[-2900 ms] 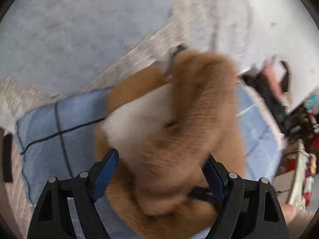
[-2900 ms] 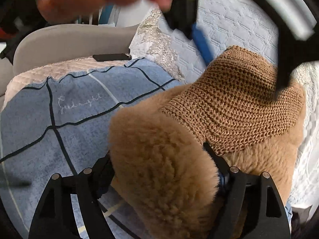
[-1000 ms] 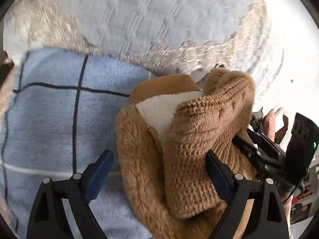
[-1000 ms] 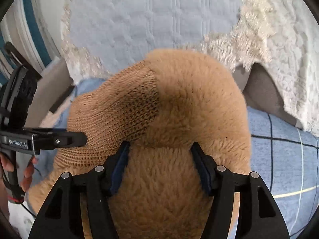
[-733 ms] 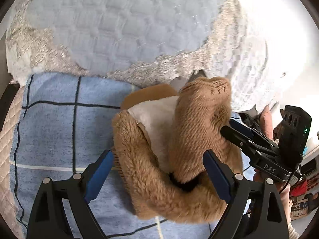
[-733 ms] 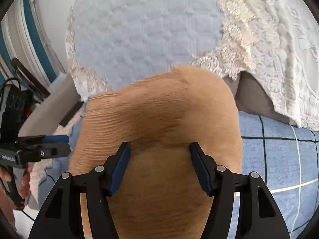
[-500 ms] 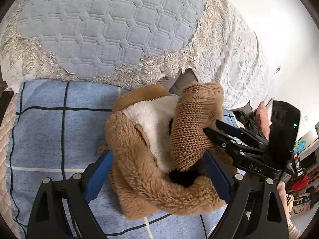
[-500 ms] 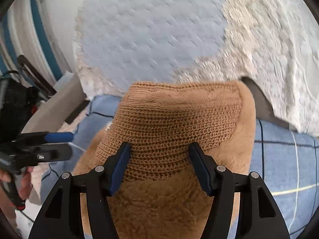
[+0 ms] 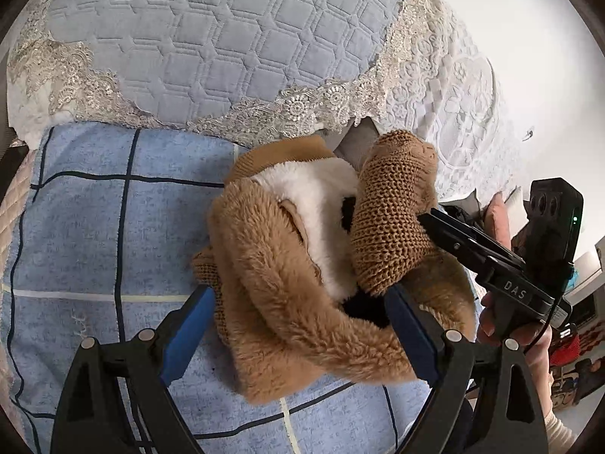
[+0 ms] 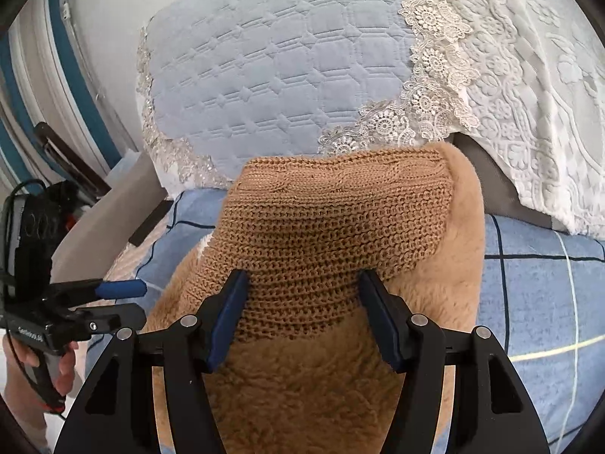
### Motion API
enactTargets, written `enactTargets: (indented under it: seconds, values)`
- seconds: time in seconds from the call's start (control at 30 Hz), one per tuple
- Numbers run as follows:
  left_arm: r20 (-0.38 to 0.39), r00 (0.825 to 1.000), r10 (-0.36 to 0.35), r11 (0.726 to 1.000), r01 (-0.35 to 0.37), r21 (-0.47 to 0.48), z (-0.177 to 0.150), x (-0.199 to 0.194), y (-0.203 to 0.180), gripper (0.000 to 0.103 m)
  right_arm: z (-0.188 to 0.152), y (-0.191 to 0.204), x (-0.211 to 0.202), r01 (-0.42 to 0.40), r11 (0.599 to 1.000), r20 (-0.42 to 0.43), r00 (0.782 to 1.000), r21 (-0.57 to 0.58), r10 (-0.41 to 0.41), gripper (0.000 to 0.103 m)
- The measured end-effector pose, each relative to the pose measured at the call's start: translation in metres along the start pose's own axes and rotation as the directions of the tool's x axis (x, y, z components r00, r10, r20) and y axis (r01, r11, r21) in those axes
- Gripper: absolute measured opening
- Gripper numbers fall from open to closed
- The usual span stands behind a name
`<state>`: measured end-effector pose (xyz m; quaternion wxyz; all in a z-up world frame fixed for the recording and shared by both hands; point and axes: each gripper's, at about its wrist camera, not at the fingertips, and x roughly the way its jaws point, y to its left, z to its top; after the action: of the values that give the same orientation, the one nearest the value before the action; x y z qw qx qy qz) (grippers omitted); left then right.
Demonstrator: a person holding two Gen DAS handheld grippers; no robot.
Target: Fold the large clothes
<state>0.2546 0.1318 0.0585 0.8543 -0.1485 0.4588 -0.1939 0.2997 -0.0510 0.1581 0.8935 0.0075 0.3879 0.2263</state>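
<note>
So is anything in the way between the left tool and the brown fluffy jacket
Nothing visible is. The left tool is open, its blue pads on either side of the tan fleece-and-knit jacket on the blue checked blanket. The right tool straddles its knit sleeve.

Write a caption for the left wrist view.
Open left gripper straddles a bundled tan fleece jacket on a blue checked blanket.

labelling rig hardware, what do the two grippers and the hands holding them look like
Both grippers are matte black frames with silver rivets and blue-padded fingers. The right gripper has "DAS" in white, a camera block with a green light, and a cable. The left gripper trails a black cable. Bare right hand, cream cuff.
</note>
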Motion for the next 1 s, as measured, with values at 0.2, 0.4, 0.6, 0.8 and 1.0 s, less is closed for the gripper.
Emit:
enactTargets:
  seconds: [0.2,0.4,0.6,0.8,1.0]
  values:
    - [0.015,1.000,0.007,1.000,-0.007,0.002,-0.006,0.001,-0.004,0.093,0.002,0.012,-0.001,0.048,0.997,0.005,0.999,-0.056,-0.048,0.063]
    - [0.037,0.996,0.076,0.995,-0.078,0.061,-0.012,-0.001,-0.008,0.093,-0.001,0.018,0.012,0.056,0.996,-0.002,0.998,-0.072,-0.057,0.063]
    - [0.069,0.997,0.026,0.996,-0.032,0.080,-0.024,-0.010,-0.011,0.093,-0.007,0.024,0.024,0.016,0.996,-0.018,1.000,-0.088,-0.018,0.064]
    - [0.053,0.998,-0.022,0.982,0.012,0.187,-0.045,-0.011,-0.027,0.093,-0.015,0.036,0.043,-0.040,0.993,-0.037,0.999,-0.113,0.036,0.067]
    - [0.001,1.000,-0.025,0.979,0.024,0.201,-0.049,0.007,-0.033,0.093,-0.007,0.040,0.054,-0.106,0.987,-0.108,0.990,-0.119,0.093,0.068]
